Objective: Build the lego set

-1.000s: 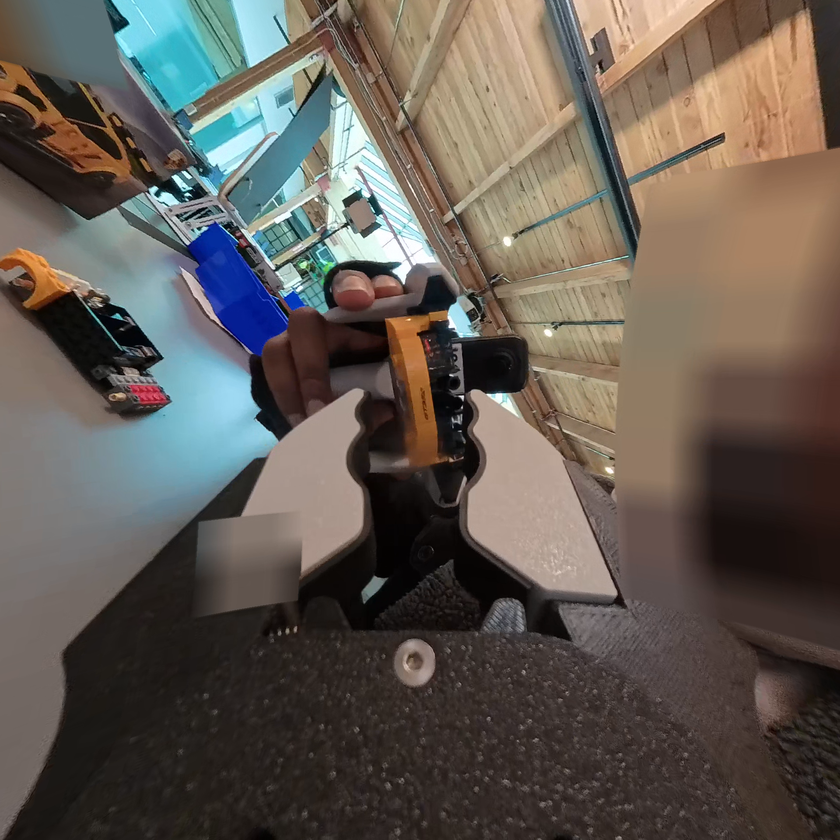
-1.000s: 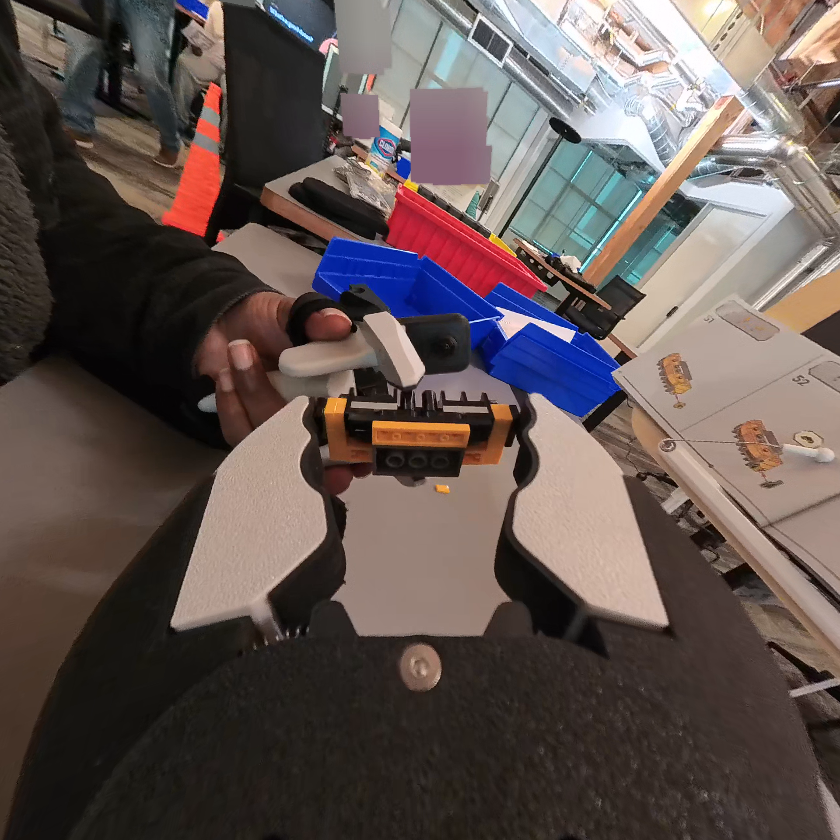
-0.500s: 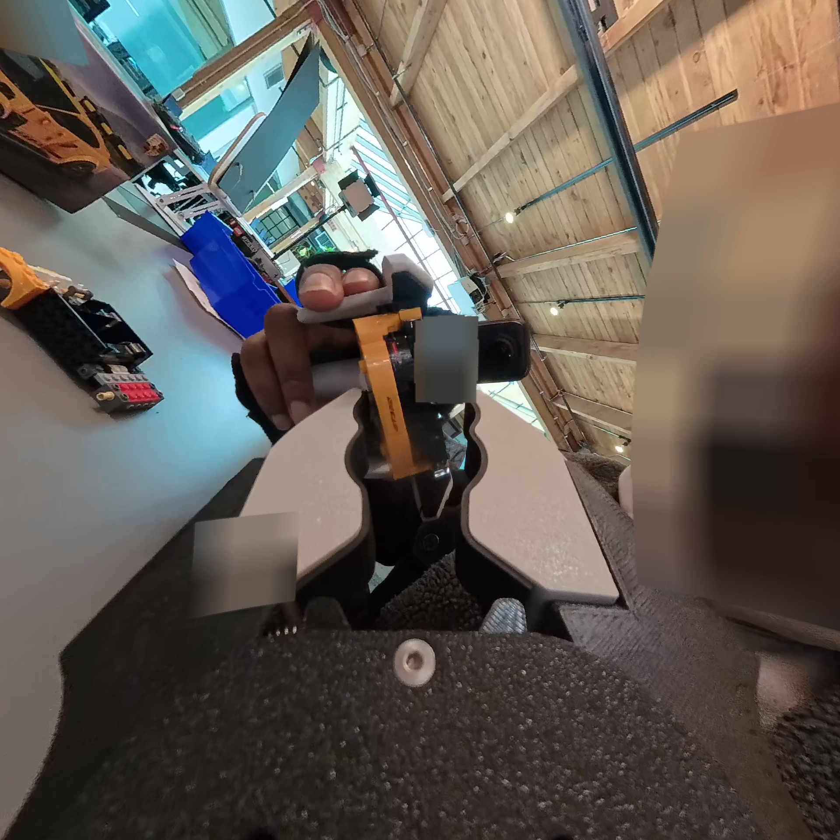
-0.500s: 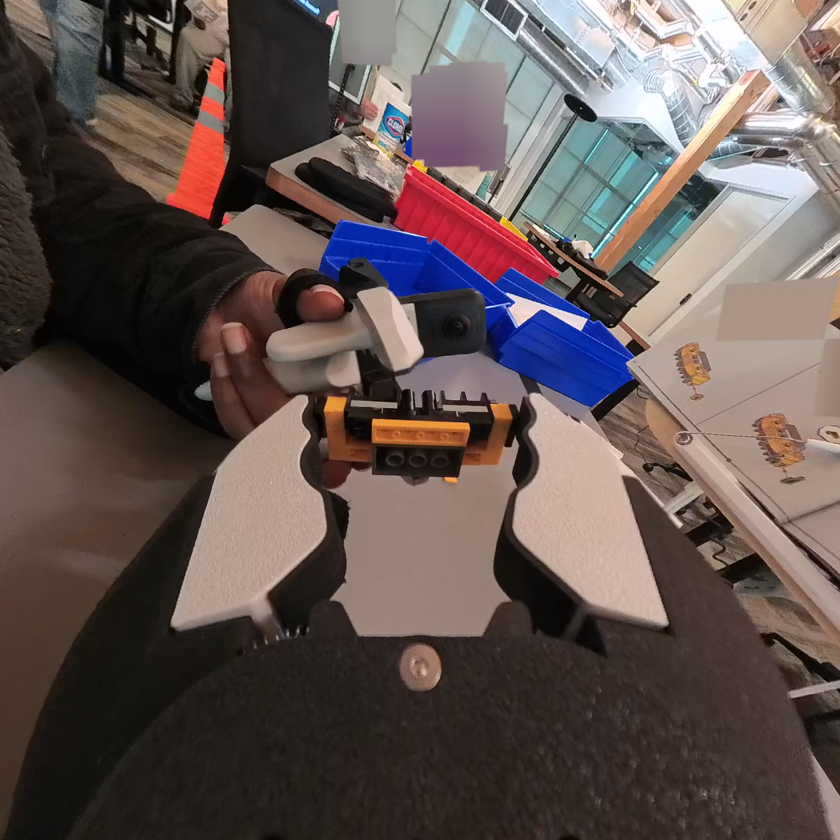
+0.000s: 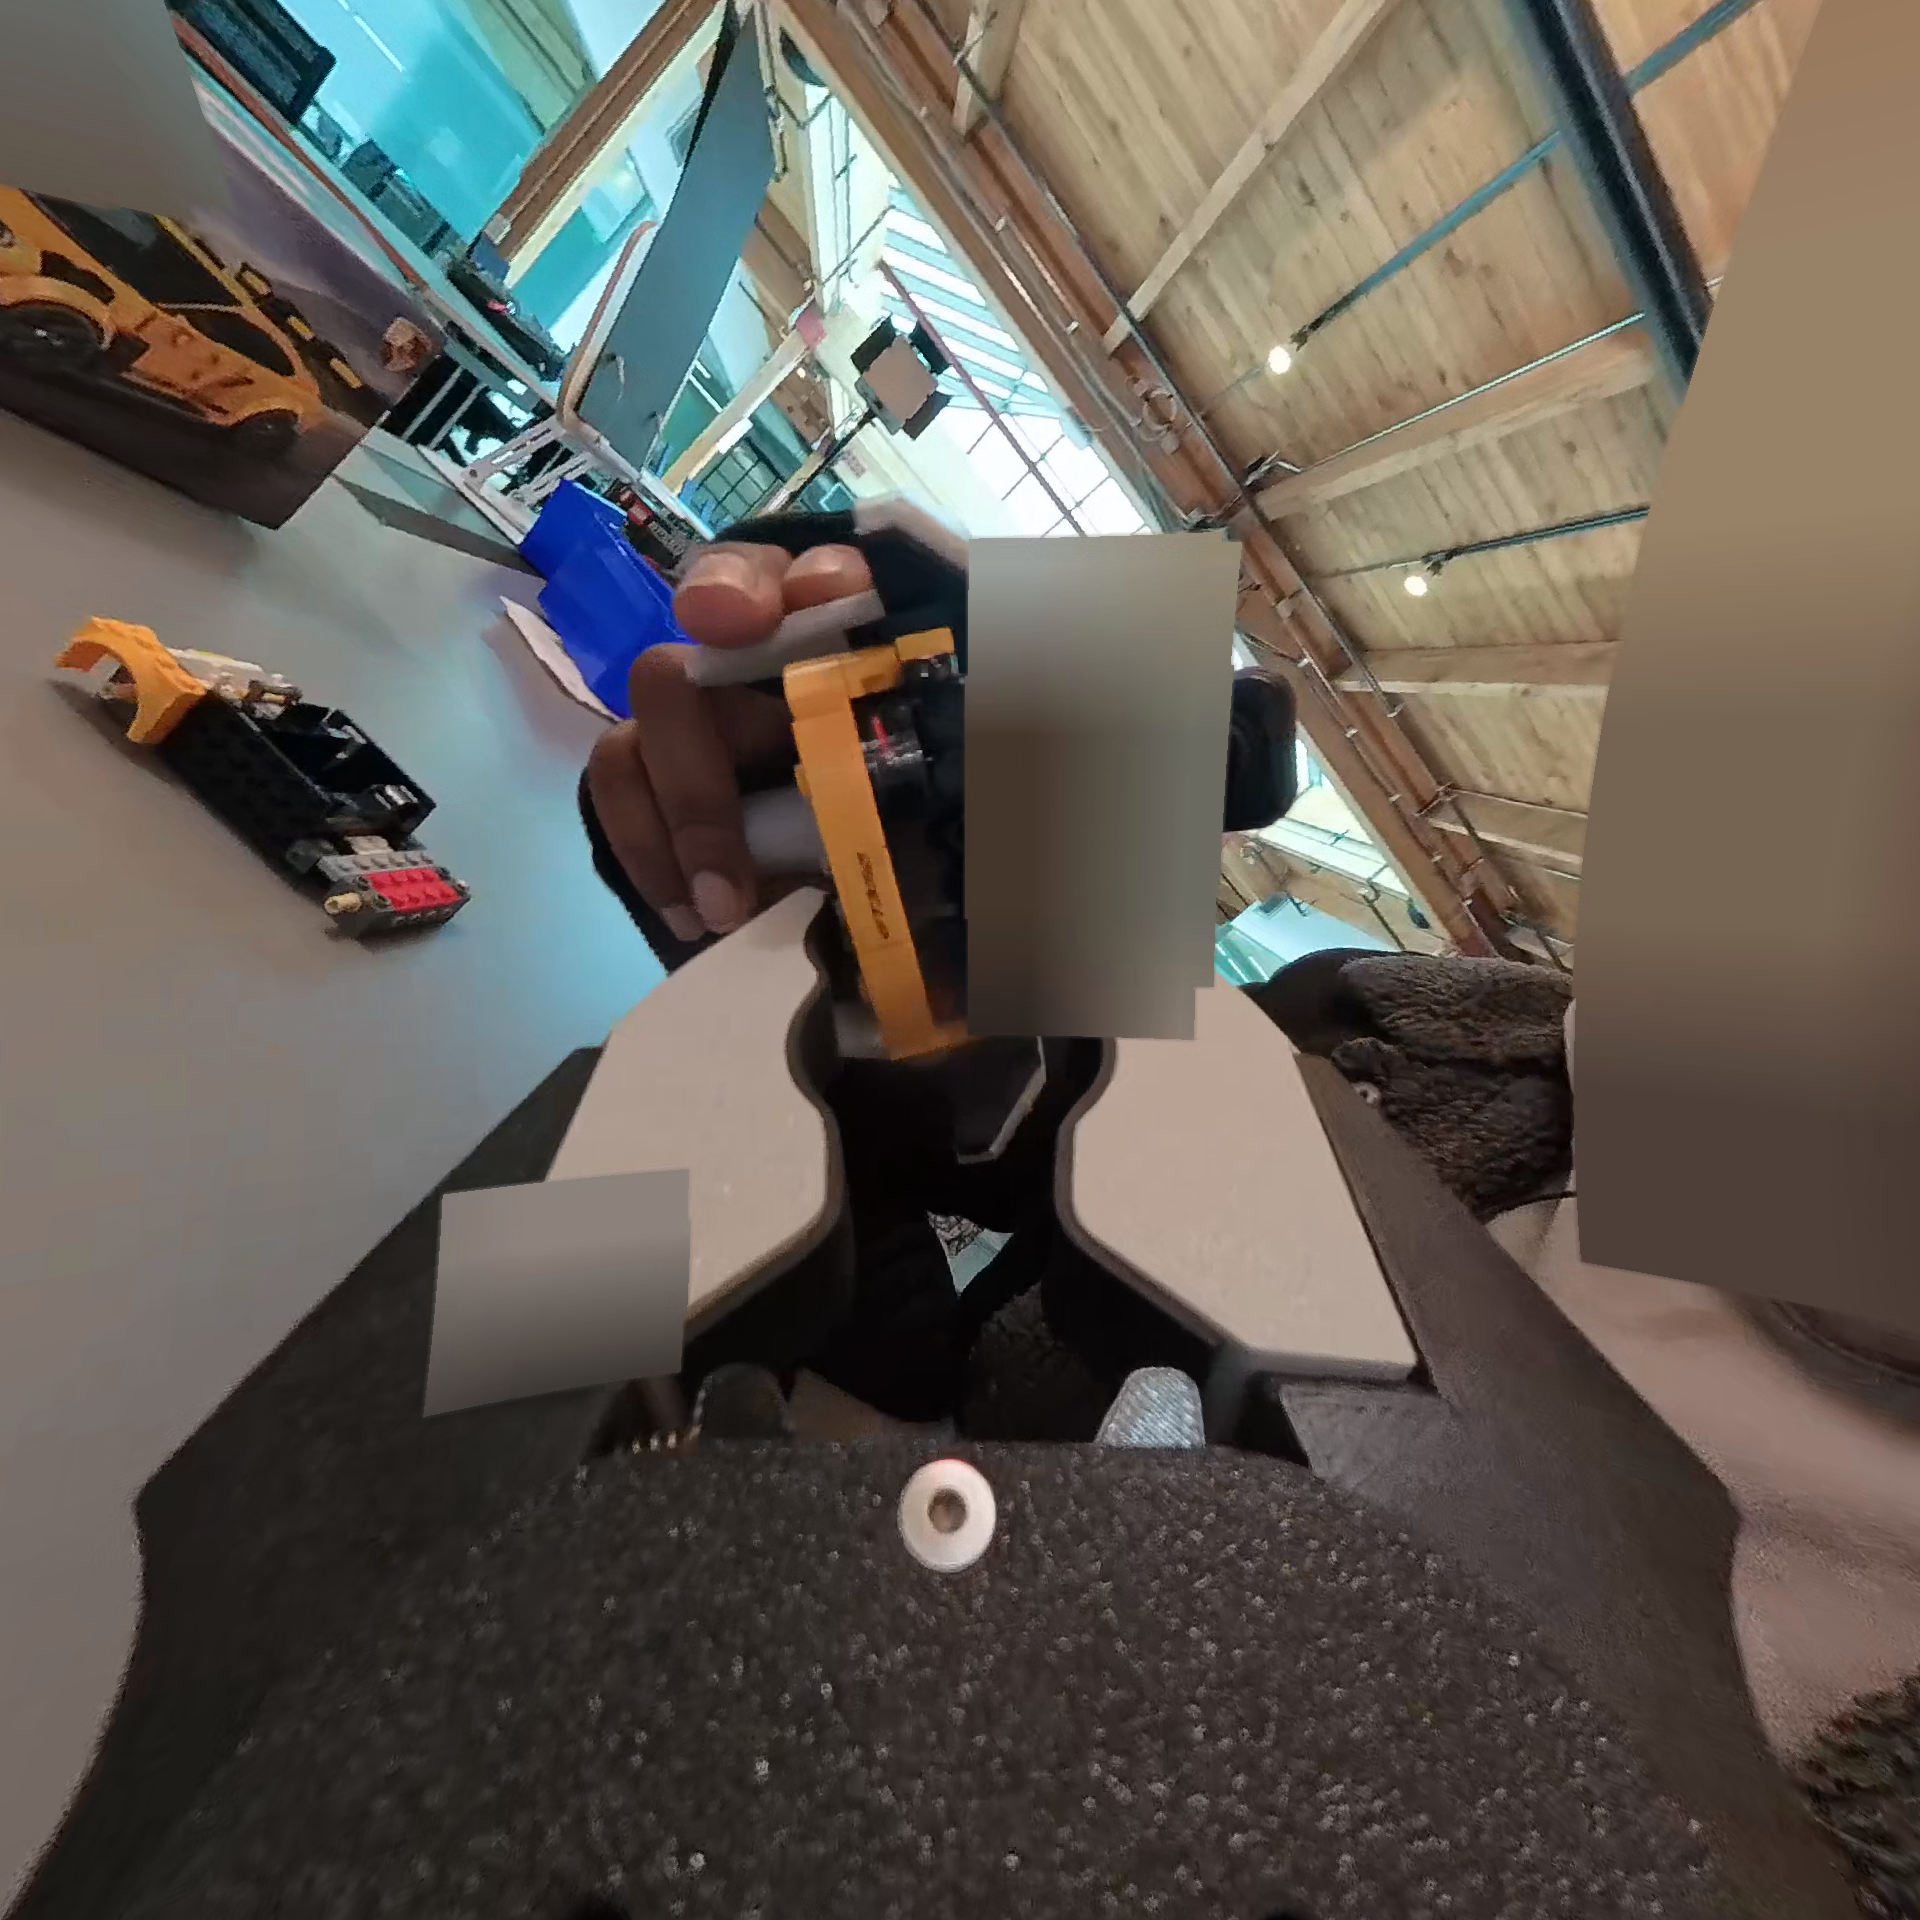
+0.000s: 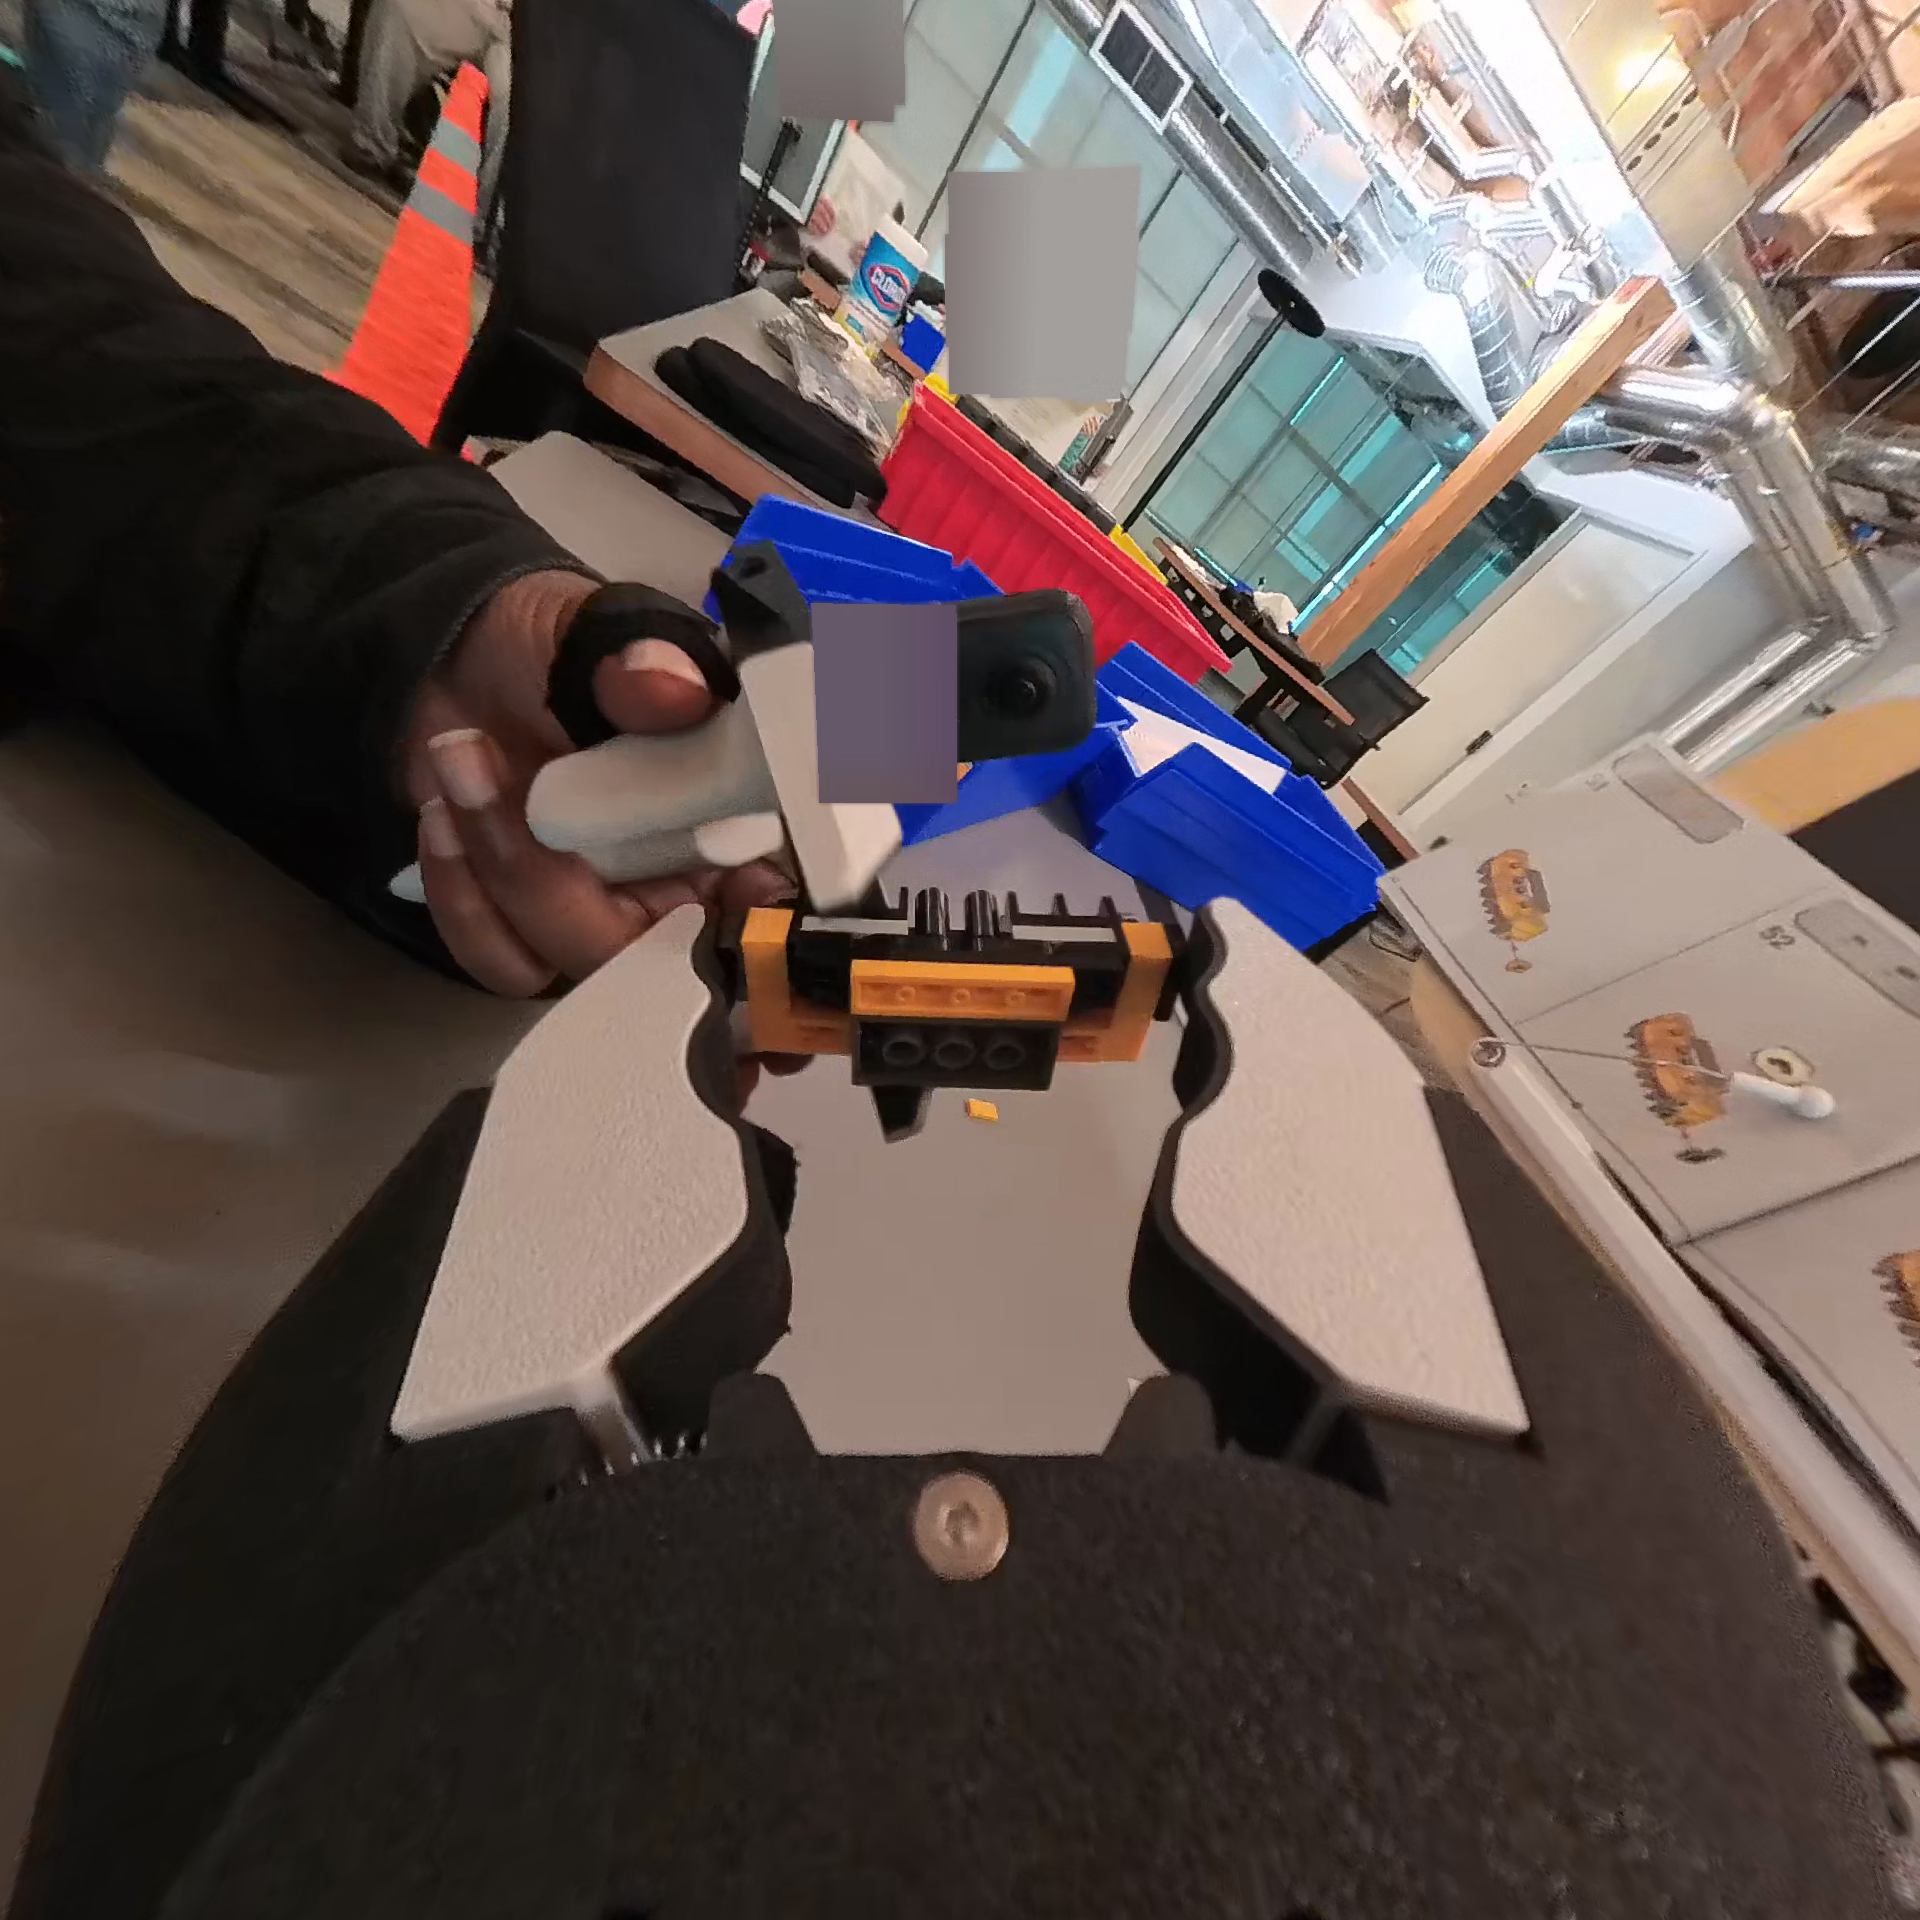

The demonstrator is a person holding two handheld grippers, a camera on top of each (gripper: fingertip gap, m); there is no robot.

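An orange and black lego assembly (image 6: 961,987) is held off the table (image 6: 966,1299) by its two ends in my right gripper (image 6: 956,956), which is shut on it. My left gripper (image 5: 945,987) straddles the same assembly (image 5: 862,831) across its thickness. In the right wrist view one white finger (image 6: 810,790) of the left gripper rests on the assembly's top left end, and a dark fingertip (image 6: 894,1117) sits just under it. A mosaic patch hides part of the assembly in the left wrist view.
A partly built black and orange lego car (image 5: 270,769) and the set's box (image 5: 156,301) lie on the table at the left. The open instruction booklet (image 6: 1662,1039) is at the right, blue bins (image 6: 1195,810) and a red bin (image 6: 1018,520) behind. A tiny orange piece (image 6: 981,1110) lies under the assembly.
The left gripper's white finger has slid along the top of the assembly toward its left end. Both grippers have tilted slightly. The right gripper's hold is the same.
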